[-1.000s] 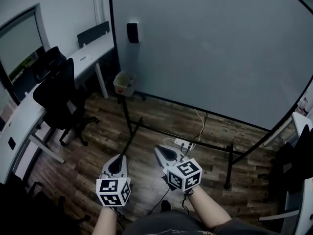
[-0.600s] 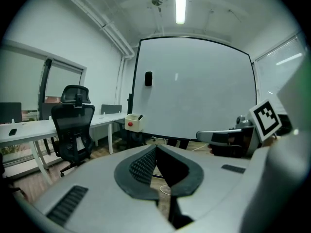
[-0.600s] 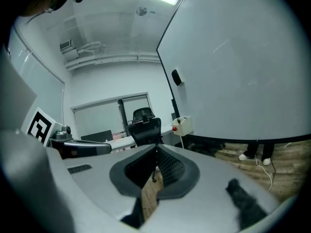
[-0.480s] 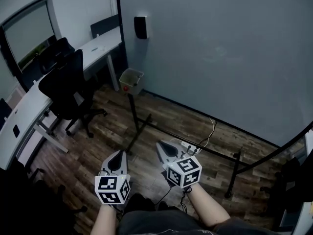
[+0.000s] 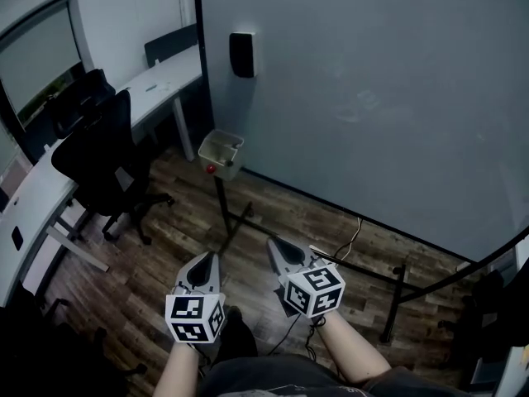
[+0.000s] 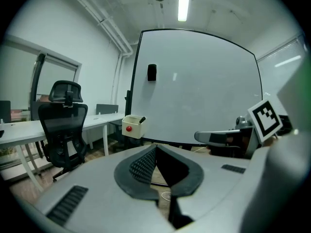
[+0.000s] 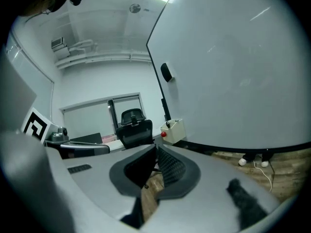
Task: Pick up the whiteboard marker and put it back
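Facing the whiteboard (image 5: 372, 98), the left gripper (image 5: 203, 270) and right gripper (image 5: 277, 246) are both pinched together, empty, well apart from the whiteboard marker (image 6: 142, 120) standing in the cream box (image 5: 221, 154), so the pick-up seems unstarted, calling for nearing it and opening jaws.

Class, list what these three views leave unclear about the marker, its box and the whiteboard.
1. Marker: the left gripper view shows only a dark tip; the box wall hides the rest.
2. Box contents: too small in the head view.
3. Whiteboard: its right side is cut off by the head view's edge; faint smudges unreadable.
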